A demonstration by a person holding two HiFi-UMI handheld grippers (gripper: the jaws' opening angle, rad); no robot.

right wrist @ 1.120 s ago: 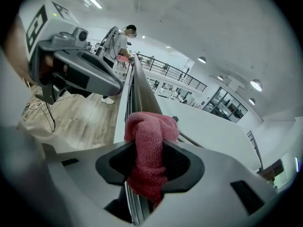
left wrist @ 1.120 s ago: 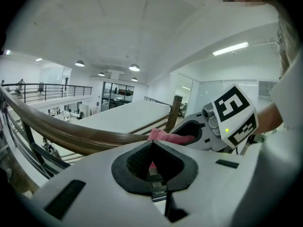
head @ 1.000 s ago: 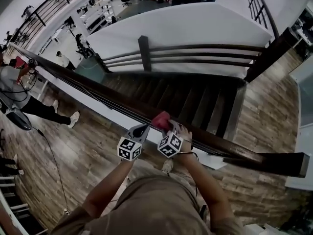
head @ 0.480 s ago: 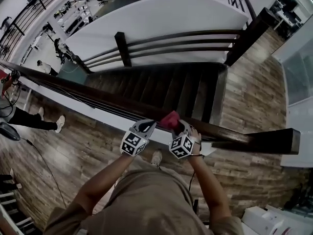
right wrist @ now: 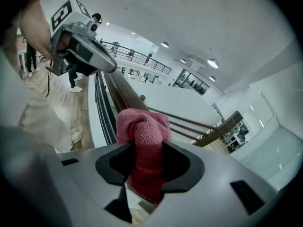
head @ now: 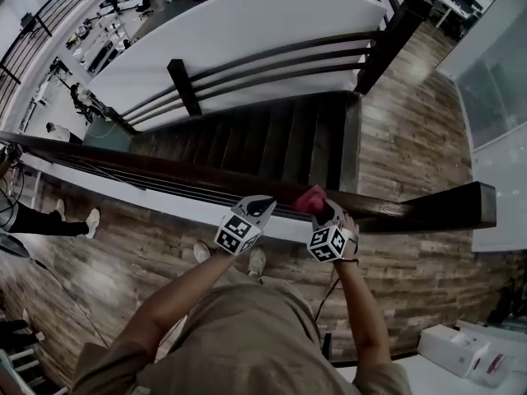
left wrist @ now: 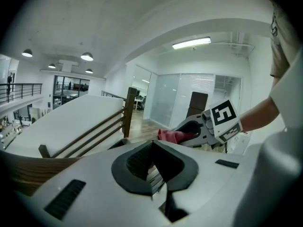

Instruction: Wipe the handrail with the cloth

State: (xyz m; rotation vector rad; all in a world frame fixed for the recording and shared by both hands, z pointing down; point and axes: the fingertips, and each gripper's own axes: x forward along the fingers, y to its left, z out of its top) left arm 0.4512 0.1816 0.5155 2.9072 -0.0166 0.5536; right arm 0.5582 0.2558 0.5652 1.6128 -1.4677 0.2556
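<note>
Atop the dark handrail (head: 445, 208) sits a bunched pink cloth (head: 310, 197).

Nothing readable anywhere, tbh. The two marker cubes (head: 239, 235) just show black-and-white square patterns, no lettering.

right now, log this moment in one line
task: wipe handrail | right hand-held gripper: shut on pink cloth, cloth on handrail | left hand-held gripper: shut, empty, by handrail

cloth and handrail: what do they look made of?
cloth: pink terry or microfibre, likely; looped nubby pile, soft folds, matte.
handrail: looks like dark-stained wood, smooth, low sheen, faint grain streaks; a wood-look finish is not ruled out.
</note>
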